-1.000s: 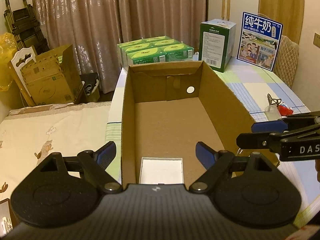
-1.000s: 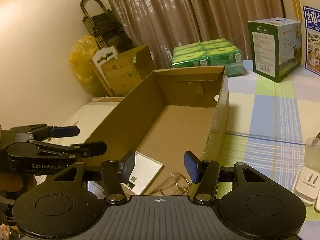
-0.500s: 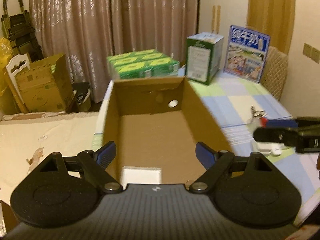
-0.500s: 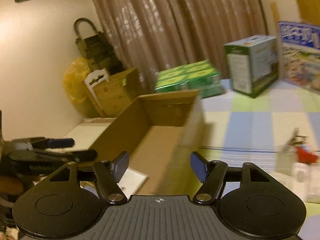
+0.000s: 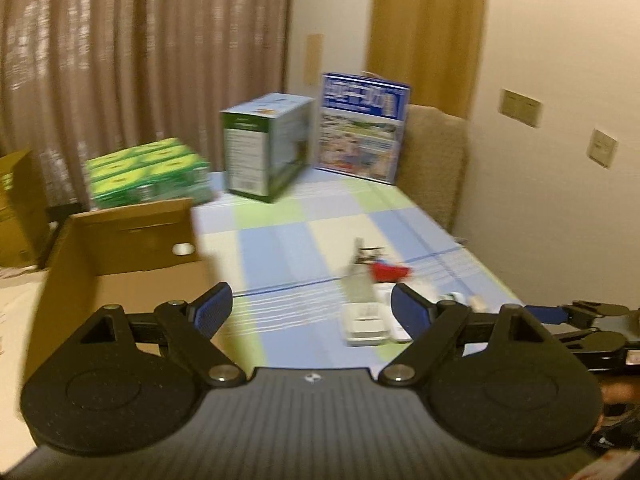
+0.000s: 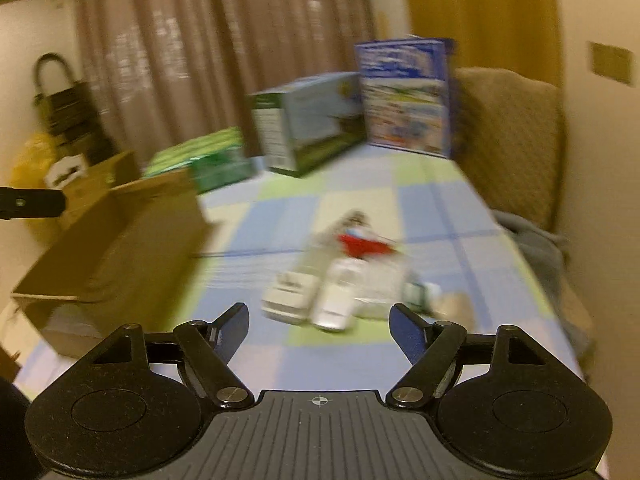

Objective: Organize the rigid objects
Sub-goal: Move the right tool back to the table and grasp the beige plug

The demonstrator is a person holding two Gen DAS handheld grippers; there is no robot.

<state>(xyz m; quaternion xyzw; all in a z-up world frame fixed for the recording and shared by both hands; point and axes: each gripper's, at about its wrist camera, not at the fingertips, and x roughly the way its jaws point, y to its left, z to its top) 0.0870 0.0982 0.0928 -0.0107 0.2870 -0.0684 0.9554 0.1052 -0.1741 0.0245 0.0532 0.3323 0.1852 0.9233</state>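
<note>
1. The left gripper [image 5: 311, 307] is hanging with its blue-padded fingers [image 5: 210, 312] spread wide and nothing between them; it is pointing at the checked tablecloth [image 5: 280, 248] in the middle of the left wrist frame.
2. The right gripper [image 6: 319, 322] is likewise spread and holding nothing, aiming at a pile of small objects [image 6: 340, 272] at the centre of its frame.
3. That pile, seemingly a white plug-like block [image 5: 366, 322], a white oblong piece [image 6: 334, 298], something red [image 6: 362, 244] and a clear item, is lying on the cloth, right of the cardboard box [image 5: 120, 248], which is sitting at the left of both frames.
4. Judged risk: the pieces are lying touching one another, so closing on one is likely to nudge or drag a neighbour, or to pinch two at once.
5. Judged risk: both frames are smeared with motion blur, so the outlines are unclear; a grasp made now could land off-centre and let a smooth, hard piece slip out.
6. The left wrist view is showing the box's far wall with its round hole [image 5: 183, 248] and the right tool's fingertips at the lower right edge.
7. The right wrist view is showing the pile closer and the box's outer side wall instead; the dark bar at its left edge is probably the other tool, though I cannot tell.
</note>
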